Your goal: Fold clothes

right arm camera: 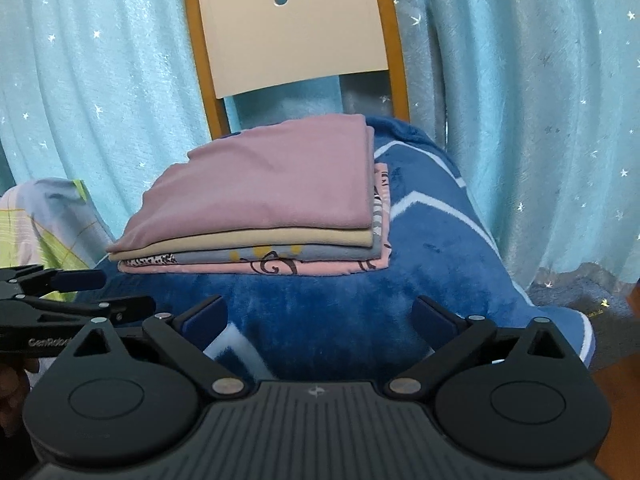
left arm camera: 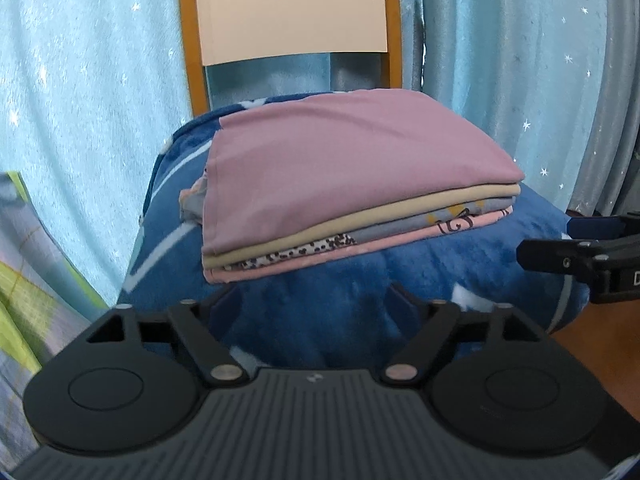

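Nearest the lens, the left hand-held gripper [left arm camera: 312,300] stood with its fingers apart and empty, and the right hand-held gripper [right arm camera: 320,314] likewise, both low in front of the stack of folded clothes [right arm camera: 256,216]. The stack lay straight ahead of both, slightly above them, on the blue blanket [right arm camera: 432,240] over the chair seat, mauve piece on top, folded edges facing the grippers. Neither was clearly nearer. Behind the stack rose the chair back [right arm camera: 296,28].
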The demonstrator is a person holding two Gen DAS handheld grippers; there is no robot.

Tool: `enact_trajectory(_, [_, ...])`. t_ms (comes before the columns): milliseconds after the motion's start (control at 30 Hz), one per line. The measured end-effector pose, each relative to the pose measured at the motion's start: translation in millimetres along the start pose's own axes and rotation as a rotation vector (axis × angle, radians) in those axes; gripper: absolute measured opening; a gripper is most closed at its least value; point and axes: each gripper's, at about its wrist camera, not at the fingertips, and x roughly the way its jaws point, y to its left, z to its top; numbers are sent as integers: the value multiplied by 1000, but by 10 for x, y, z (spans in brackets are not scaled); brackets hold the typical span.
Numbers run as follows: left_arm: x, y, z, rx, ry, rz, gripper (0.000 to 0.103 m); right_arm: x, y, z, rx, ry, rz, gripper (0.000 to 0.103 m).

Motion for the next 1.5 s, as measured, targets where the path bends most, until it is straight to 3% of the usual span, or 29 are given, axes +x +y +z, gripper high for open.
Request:
enact_trajectory(133, [-3, -2, -22, -4, -7, 2, 102, 31, -13, -2, 6, 17, -28, 101])
enact_trajectory(667, [225, 90, -42, -66, 48, -12, 102, 258, 5, 40, 7, 40, -64, 103])
enact_trajectory(833, [287, 22, -82, -5, 62, 14, 102, 426, 24, -40, -25, 77, -85, 103])
enact_trajectory(1500, [348, -35, -29, -19, 110, 54, 103, 500, 136, -77, -76, 86, -141, 103])
